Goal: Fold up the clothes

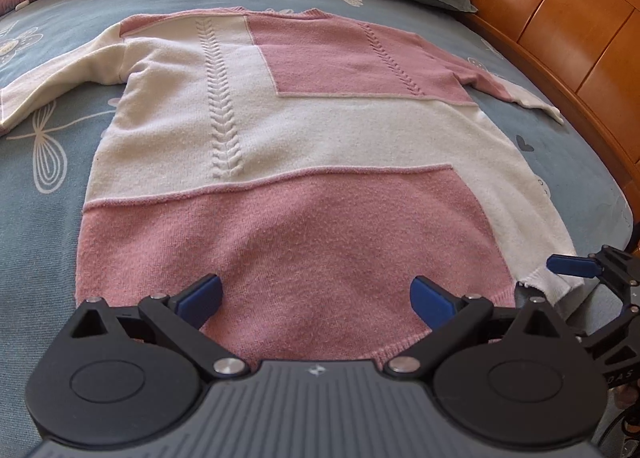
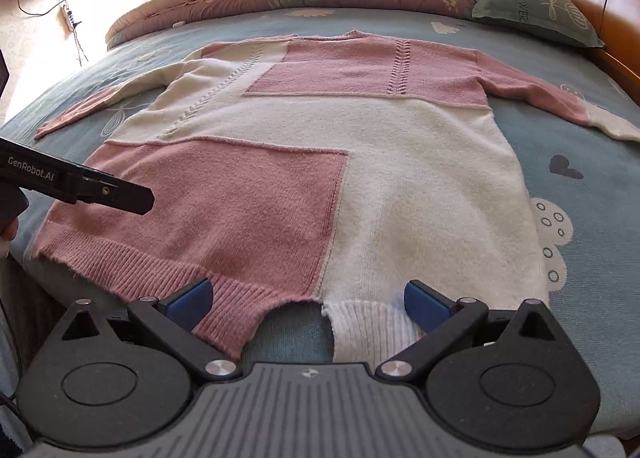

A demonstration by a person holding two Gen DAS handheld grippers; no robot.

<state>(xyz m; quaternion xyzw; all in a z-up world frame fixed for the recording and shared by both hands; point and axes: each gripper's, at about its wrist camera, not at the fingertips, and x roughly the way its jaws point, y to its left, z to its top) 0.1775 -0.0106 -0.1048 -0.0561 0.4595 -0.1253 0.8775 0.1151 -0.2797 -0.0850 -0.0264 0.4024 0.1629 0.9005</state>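
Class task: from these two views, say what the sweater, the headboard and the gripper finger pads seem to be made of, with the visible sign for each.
Sweater: soft knit, probably wool or acrylic; fuzzy surface, cable stitch, ribbed hem.
Headboard: wood, or wood veneer, glossy orange-brown panels catching light.
Left gripper and right gripper finger pads: matt blue, perhaps rubber or plastic; cannot tell which.

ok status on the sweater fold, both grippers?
Left gripper open, right gripper open, both at hem. Pink-and-white sweater flat on bed, sleeves spread, unfolded. Nothing in the way.
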